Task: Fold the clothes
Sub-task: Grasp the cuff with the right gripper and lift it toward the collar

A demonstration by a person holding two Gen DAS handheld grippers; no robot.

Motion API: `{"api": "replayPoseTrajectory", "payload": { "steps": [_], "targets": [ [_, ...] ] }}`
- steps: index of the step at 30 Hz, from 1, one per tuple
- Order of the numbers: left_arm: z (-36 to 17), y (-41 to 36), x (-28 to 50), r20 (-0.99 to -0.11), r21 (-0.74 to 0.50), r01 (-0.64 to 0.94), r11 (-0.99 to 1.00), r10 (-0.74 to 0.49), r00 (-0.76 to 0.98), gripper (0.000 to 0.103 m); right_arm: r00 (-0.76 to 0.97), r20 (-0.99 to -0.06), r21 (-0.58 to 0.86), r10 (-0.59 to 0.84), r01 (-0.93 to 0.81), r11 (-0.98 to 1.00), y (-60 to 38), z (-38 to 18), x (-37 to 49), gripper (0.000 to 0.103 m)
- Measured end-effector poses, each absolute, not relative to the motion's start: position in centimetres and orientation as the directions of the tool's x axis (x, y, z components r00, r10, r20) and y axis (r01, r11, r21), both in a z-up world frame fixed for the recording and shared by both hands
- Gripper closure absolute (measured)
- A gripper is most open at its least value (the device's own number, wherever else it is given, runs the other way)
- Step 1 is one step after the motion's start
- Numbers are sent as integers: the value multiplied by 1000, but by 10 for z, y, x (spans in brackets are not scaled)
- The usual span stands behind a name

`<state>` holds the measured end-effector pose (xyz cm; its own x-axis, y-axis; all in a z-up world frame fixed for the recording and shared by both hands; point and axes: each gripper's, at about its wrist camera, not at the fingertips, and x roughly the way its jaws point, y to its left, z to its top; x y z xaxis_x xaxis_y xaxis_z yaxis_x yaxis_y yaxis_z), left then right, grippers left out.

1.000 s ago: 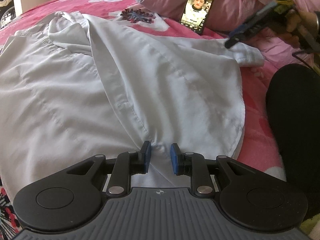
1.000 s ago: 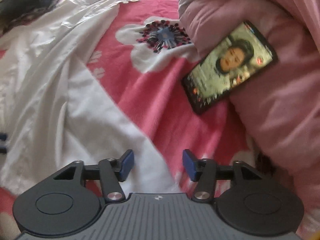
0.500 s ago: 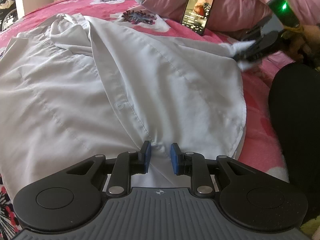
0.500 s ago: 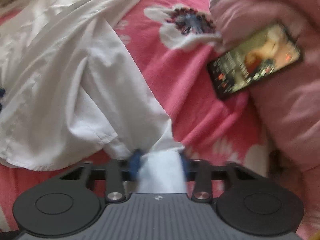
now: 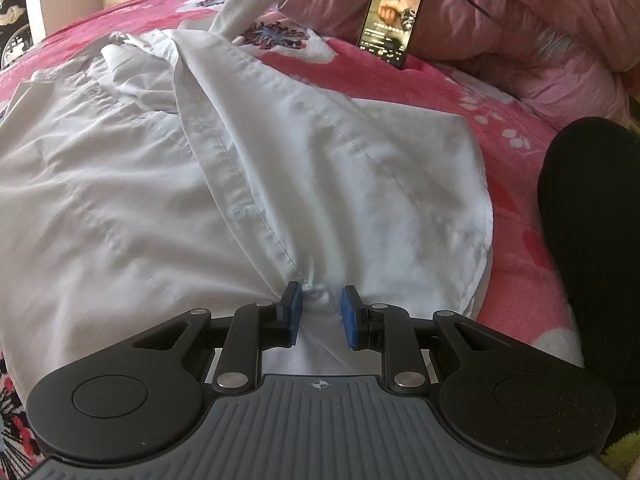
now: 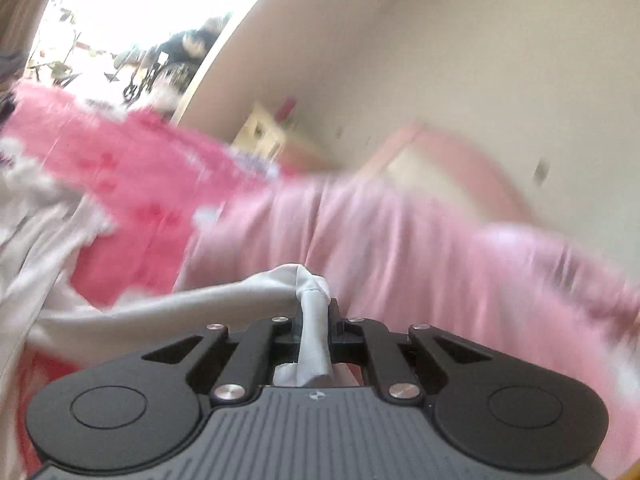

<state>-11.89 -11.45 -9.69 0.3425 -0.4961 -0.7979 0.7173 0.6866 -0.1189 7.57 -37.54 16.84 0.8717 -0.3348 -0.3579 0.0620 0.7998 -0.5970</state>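
White shirt (image 5: 132, 184) lies spread across a red floral bedspread (image 5: 516, 216), button placket running diagonally toward the lower centre of the left wrist view. One sleeve (image 5: 244, 4) rises off the bed at the top of that view and leaves the frame.

Left gripper (image 5: 319, 314): the blue pads (image 5: 295, 308) stand a little apart, with a bunched fold of the shirt hem between them. Contact between pads and cloth cannot be confirmed.

Right gripper (image 6: 315, 322): fingers closed on the end of the sleeve (image 6: 314, 312), which is pinched into a narrow band and trails off to the left. This view is heavily blurred.

A lit phone (image 5: 392, 18) leans against a pink quilt (image 5: 520, 24) beyond the shirt. A dark-clothed leg (image 5: 592, 240) lies just beside the shirt on the right.
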Motion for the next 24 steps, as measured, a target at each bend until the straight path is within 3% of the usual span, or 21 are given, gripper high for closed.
{"api": "replayPoseTrajectory", "payload": {
  "steps": [8, 15, 18, 20, 24],
  "targets": [
    [-99, -113, -117, -798, -133, 719, 682, -504, 331, 81, 882, -218, -685, -419, 167, 709, -357, 207, 177, 97],
    [-100, -109, -112, -798, -171, 712, 681, -519, 305, 81, 815, -179, -680, -551, 302, 668, -389, 208, 243, 95],
    [-100, -109, -111, -799, -180, 710, 681, -522, 298, 81, 777, -189, -705, -600, 318, 634, -401, 193, 264, 86],
    [-100, -109, -110, -800, -185, 711, 678, -524, 292, 81, 747, -189, -740, -638, 319, 593, -407, 183, 278, 68],
    [-100, -109, -107, -800, -202, 708, 676, -531, 279, 81, 709, -235, -769, -665, 283, 573, -416, 175, 289, 57]
  ]
}}
